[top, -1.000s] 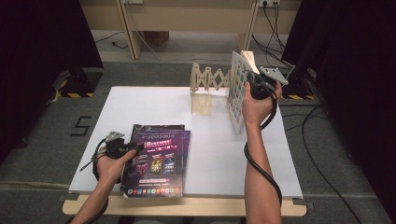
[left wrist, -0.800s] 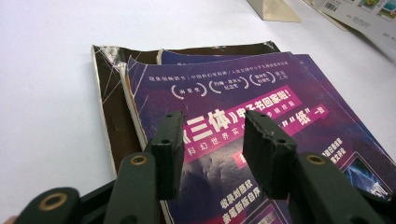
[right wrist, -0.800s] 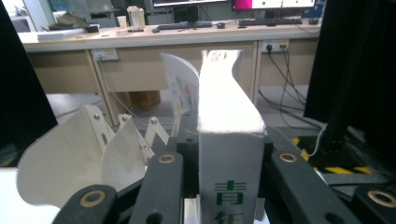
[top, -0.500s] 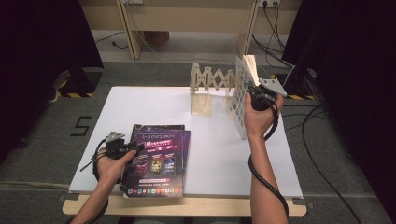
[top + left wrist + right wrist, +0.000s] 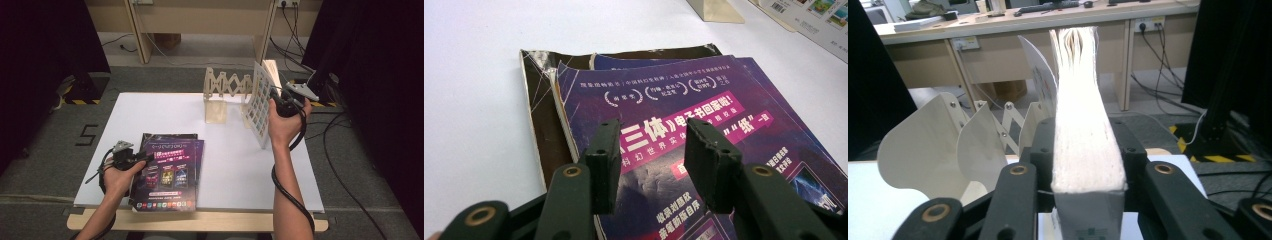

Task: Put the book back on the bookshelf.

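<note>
Right gripper (image 5: 278,102) has a thick book (image 5: 261,102) standing on edge near the back right corner of the desk (image 5: 150,107), just beside the right end of the wooden accordion book rack (image 5: 225,89). In the right gripper view the book's page block (image 5: 1087,125) sits between the jaws, pads close against both covers; the jaws have just been opening, and the book is between them, so I judge the grip is easing off, though the pads look in contact at this moment. Left gripper (image 5: 131,157) rests at the front left corner area on the stack of purple magazines (image 5: 170,170); jaws stand wide, nothing between them, pads hovering over the top cover (image 5: 684,125).

Step in hand, as I read it: standing the book into the rack. To do it well: keep the book upright, make sure its bottom edge sits flat on the desk and it leans on a rack divider (image 5: 923,150) before fully letting go, open slowly, back straight out so the pads don't drag the cover. Risk: tall book tips toward the front edge.

Surface: white board on a wooden desk, matte. Room: grey carpet floor, black curtains left and right, wooden furniture legs and wall sockets behind, cables (image 5: 345,185) on the floor at right.
</note>
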`<move>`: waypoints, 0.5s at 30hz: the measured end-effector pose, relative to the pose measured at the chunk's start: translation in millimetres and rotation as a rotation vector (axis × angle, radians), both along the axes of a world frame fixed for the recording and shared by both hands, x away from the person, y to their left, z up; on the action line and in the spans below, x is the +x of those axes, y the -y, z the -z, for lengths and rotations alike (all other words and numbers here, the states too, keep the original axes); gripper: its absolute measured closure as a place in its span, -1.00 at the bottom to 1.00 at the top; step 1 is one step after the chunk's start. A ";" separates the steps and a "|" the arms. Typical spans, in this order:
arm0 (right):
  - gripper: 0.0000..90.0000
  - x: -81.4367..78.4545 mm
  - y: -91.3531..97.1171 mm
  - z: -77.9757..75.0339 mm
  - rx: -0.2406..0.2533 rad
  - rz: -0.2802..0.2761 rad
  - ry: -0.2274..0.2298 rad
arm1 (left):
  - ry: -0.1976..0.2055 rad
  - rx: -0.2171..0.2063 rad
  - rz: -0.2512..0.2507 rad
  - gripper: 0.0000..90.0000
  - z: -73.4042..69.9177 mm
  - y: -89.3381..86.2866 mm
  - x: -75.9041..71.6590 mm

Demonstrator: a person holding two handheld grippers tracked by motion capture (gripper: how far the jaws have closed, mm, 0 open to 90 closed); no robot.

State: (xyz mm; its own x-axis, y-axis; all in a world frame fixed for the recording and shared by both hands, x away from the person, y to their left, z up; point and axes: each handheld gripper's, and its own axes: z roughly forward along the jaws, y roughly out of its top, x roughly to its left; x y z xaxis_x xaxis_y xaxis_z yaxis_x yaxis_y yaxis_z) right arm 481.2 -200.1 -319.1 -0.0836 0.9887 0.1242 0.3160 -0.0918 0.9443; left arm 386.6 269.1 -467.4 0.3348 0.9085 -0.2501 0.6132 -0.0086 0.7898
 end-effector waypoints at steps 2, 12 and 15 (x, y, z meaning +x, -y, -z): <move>0.53 0.5 0.6 -1.1 0.006 0.000 -0.006 | 0.000 0.000 0.000 0.28 0.0 0.1 0.1; 0.48 5.4 1.9 -2.2 0.000 -0.006 -0.022 | 0.001 0.000 0.000 0.28 -0.4 -0.2 0.0; 0.48 7.6 1.8 -3.0 0.002 -0.006 -0.026 | 0.000 0.000 0.001 0.28 0.1 0.0 0.1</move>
State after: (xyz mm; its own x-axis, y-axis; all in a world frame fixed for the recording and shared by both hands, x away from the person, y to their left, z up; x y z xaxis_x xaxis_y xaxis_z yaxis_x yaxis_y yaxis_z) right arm 488.8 -201.9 -316.1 -0.0861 0.9880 0.1284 0.3405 -0.0919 0.9357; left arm 386.7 269.1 -467.6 0.3353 0.9083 -0.2499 0.6134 -0.0092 0.7897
